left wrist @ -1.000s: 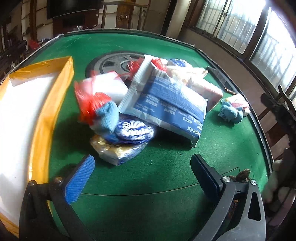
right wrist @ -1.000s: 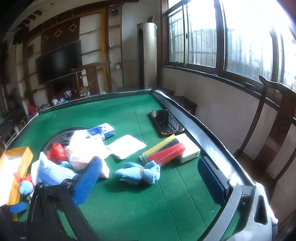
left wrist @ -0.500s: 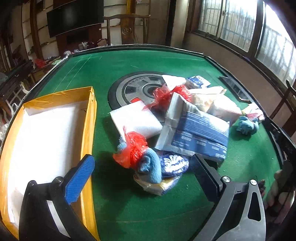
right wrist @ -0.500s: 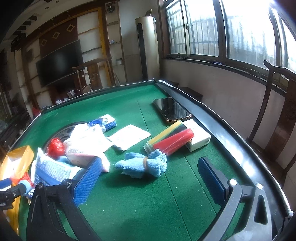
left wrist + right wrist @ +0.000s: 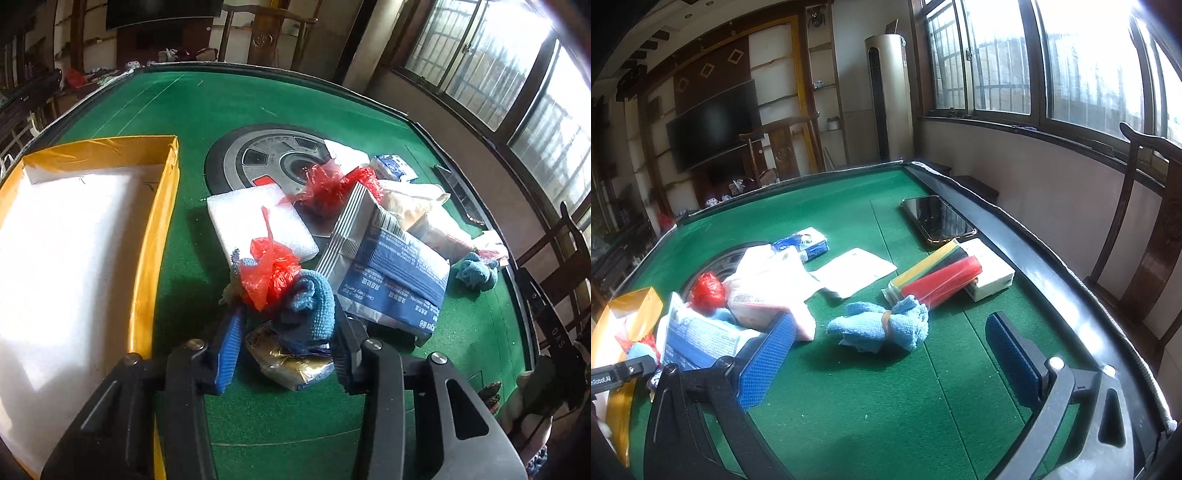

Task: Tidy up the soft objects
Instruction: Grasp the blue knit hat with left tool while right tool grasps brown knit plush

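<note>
My left gripper [image 5: 286,345] is shut on a bundle of blue knitted cloth [image 5: 310,310] with a red plastic bag [image 5: 269,271] on it, over a gold-wrapped pack [image 5: 291,363]. A yellow box [image 5: 147,266] with a white inside lies to its left. A blue-and-white tissue pack [image 5: 391,280] and a white foam pad [image 5: 258,218] lie behind the bundle. My right gripper [image 5: 890,354] is open and empty above the green felt, with a second blue cloth bundle [image 5: 882,326] lying just ahead between its fingers.
A round metal weight plate [image 5: 266,158] lies mid-table. A phone [image 5: 938,219], a coloured pack [image 5: 938,277], a white box [image 5: 991,275], a paper sheet [image 5: 855,271] and small tissue packs [image 5: 809,245] lie on the right side. The raised table rim [image 5: 1015,236] runs along the right.
My left gripper has closed from wide open onto the blue cloth and red bag bundle after moving in on it. The right gripper stays open and has shifted slightly nearer the second blue cloth.
</note>
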Motion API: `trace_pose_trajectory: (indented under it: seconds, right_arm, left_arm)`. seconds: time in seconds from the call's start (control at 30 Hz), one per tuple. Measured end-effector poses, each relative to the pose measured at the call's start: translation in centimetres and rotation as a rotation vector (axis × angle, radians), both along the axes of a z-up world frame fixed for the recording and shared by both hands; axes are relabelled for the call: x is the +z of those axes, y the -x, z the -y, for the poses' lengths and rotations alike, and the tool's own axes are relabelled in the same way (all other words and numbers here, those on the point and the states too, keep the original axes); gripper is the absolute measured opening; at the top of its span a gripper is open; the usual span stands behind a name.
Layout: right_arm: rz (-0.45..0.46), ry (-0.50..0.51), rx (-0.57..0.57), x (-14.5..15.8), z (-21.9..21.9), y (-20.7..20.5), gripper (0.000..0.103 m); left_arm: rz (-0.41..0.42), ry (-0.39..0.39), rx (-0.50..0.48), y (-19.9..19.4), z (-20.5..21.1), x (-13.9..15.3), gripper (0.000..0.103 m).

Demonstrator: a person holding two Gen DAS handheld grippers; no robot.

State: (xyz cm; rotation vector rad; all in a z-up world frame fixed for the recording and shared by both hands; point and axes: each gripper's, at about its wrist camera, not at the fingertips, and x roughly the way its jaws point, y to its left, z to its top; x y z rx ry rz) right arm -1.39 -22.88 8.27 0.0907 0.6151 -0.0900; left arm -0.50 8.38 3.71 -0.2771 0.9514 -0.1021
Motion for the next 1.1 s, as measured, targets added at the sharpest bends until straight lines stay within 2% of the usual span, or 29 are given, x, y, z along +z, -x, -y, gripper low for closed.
trace_pose_trajectory:
  seconds: [0.1,0.3,0.47,0.53,0.67,0.83,0.9,0.97,1.03,1.07,1.1]
  right_arm:
    - [-0.007,0.012,-0.003,-0.2,-0.1,-0.1,0.101]
    - [-0.032,0.013,0.025,-0.6,-0.5,-0.5,0.101]
    - [-0.064,-0.115,0.152,-0.2,-0.2,1.3,0.101]
    - [-0.079,-0.124,0.194,-0.1,-0.4,2.9,0.101]
    - [-0.156,-0.066,0.270,-0.7,-1.3,5.2,0.102]
    - [-0.300,-0.072,0.356,-2.4,-3.4,6.4,0.101]
    - [-0.326,-0.048,0.367,-3.1,-4.5,6.9,0.101]
    - [-0.325,0.005,0.381,-3.4,-5.7,7.3,0.096]
    - [-0.333,0.061,0.393,-3.6,-6.9,7.7,0.071]
    - [-0.340,0.073,0.411,-3.7,-7.4,7.8,0.064]
    - [-0.347,0.070,0.433,-3.7,-7.9,8.0,0.049]
  left_arm:
    - [0.046,0.048,0.017,0.6,-0.7,0.7,0.036]
    - [0.149,0.084,0.040,3.9,-2.3,3.7,0.035]
    - [0.197,0.069,0.054,7.1,-3.8,5.2,0.035]
    - [0.203,0.045,0.055,8.0,-4.4,5.4,0.035]
    - [0.205,0.051,0.048,8.7,-5.3,5.0,0.035]
    - [0.201,0.089,0.043,8.7,-5.6,4.3,0.035]
    - [0.206,0.094,0.044,9.0,-5.8,4.4,0.035]
    - [0.217,0.089,0.049,9.5,-6.1,4.7,0.035]
    - [0.232,0.080,0.061,10.2,-6.6,5.0,0.035]
    - [0.240,0.074,0.068,10.5,-6.8,5.1,0.035]
    - [0.247,0.068,0.074,10.8,-7.2,5.2,0.035]
